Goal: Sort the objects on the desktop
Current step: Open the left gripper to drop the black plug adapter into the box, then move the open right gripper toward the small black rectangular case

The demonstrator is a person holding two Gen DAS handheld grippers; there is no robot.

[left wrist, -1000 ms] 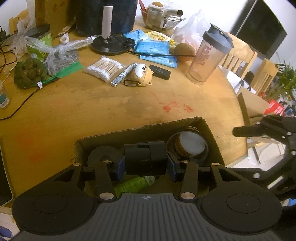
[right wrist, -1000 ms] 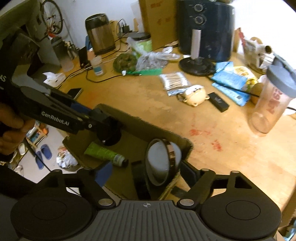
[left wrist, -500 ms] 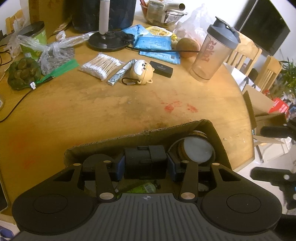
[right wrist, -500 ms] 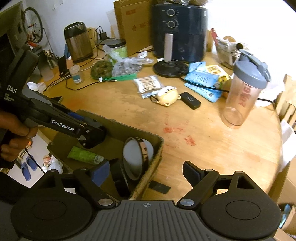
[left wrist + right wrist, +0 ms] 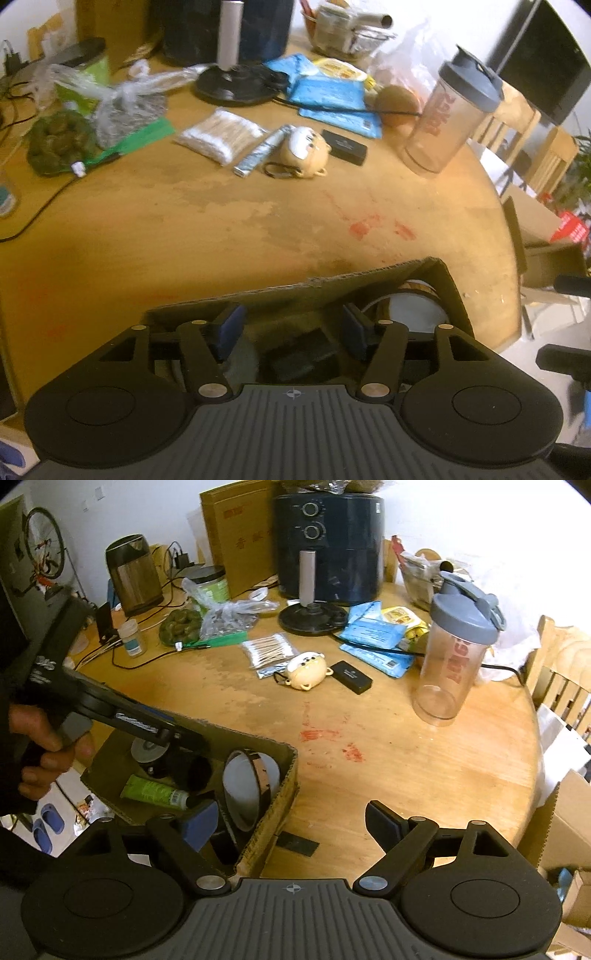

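A brown cardboard box (image 5: 258,740) stands at the table's near edge. My left gripper (image 5: 291,326) hangs over it, jaws opening, pads clear of the small black box (image 5: 301,356) lying loose below them. A person's hand holds that left gripper (image 5: 192,753) as seen in the right wrist view. Inside the box lie a round white mirror (image 5: 247,786) with a dark rim and a green tube (image 5: 151,792). My right gripper (image 5: 291,823) stands open over the box's corner, holding nothing.
Farther back on the round wooden table (image 5: 369,775) lie a cotton swab pack (image 5: 267,650), a bear-shaped trinket (image 5: 306,668), a flat black case (image 5: 351,675) and blue packets (image 5: 369,635). A shaker bottle (image 5: 454,661) stands right, an air fryer (image 5: 328,546) behind.
My left gripper's jaws have spread and let go of the black box, which now lies down in the cardboard box. My right gripper has drawn rightward away from the mirror.
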